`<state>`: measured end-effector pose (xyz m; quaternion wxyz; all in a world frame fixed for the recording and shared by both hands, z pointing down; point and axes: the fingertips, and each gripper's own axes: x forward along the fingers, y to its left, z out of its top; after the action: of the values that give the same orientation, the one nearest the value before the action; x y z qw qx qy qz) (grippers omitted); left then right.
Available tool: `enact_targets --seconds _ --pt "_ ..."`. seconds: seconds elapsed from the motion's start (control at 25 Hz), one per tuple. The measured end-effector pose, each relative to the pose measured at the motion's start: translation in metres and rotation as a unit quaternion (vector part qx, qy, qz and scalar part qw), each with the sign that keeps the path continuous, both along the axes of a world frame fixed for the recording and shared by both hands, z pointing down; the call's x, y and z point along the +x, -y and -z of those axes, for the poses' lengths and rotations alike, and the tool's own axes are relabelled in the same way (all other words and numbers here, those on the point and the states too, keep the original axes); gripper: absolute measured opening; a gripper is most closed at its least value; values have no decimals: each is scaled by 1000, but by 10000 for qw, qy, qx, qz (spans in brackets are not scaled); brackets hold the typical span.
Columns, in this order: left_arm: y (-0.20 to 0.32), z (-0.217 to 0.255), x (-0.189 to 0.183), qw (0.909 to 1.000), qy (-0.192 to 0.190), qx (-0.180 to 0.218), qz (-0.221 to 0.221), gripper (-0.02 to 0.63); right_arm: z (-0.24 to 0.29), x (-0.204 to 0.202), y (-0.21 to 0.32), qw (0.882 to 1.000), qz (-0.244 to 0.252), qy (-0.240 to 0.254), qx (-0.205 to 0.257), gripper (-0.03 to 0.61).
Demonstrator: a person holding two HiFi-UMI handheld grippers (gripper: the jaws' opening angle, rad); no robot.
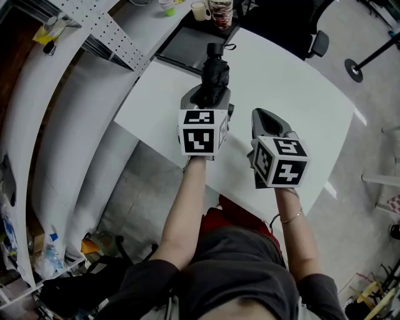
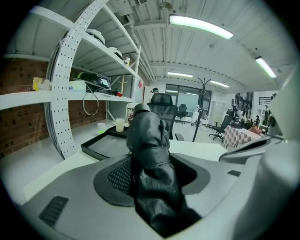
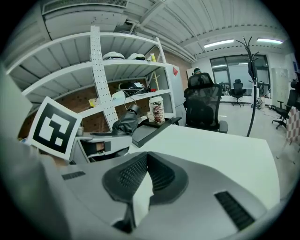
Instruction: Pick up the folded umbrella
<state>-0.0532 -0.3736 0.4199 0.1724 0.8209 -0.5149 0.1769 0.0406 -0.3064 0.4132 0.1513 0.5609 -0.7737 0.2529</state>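
The folded black umbrella is lifted off the white table with my left gripper shut on its lower half. In the left gripper view the umbrella fills the space between the jaws of the left gripper and sticks out forward, handle end away from me. My right gripper hovers just to its right with nothing in it. In the right gripper view the right gripper has its jaw tips meeting, and the umbrella shows at the left.
A black tray lies at the table's far left corner, with a cup and a stack of containers behind it. White perforated shelving runs along the left. An office chair and a stand's base are beyond the table.
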Motion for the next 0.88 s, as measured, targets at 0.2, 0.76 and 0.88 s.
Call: enact_targets --seconds 0.2,0.76,0.88 --pt "-9 17 -6 9995 -26 317 17 238 10 -4 -7 9999 -3 -40 144 18" --pt "-42 58 -26 9954 -160 939 99 238 38 -26 -32 9986 130 -45 504 18" --pt "-51 64 -31 9945 -193 1022 129 238 42 -31 -39 9982 164 -85 570 18"
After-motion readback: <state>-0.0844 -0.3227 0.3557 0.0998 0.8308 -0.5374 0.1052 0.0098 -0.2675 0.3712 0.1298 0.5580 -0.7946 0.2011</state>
